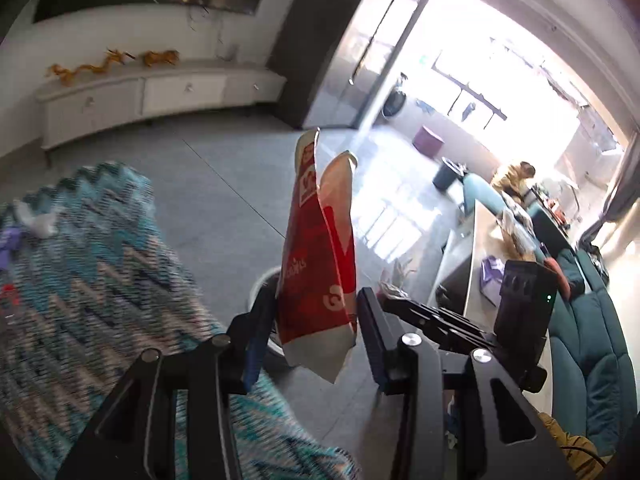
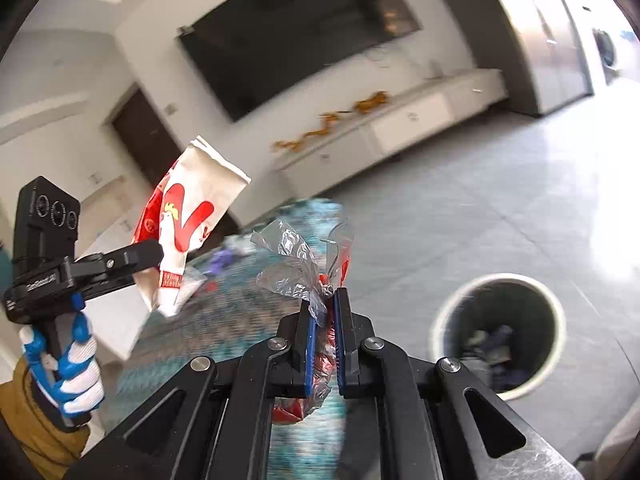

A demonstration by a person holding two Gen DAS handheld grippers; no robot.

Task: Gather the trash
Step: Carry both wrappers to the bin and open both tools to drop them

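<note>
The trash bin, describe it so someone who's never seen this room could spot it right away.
Start at the long white cabinet under the dark wall screen, then come forward across the grey floor. The trash bin stands there just off the teal zigzag rug: round, open-topped, pale-rimmed, dark inside, with scraps already in it.

Left gripper (image 1: 316, 332): black angular metal linkage arms, round silver screws at pivots, blue pads on inner finger faces. Right gripper (image 2: 325, 336): same black linkage, silver screws, blue pads. Black camera block (image 2: 47, 216) with three round lenses tops left unit; white lettering on its mount. Left hand (image 2: 74, 372): blue-and-white striped knit glove, mustard-brown sleeve (image 2: 36, 432).
</note>
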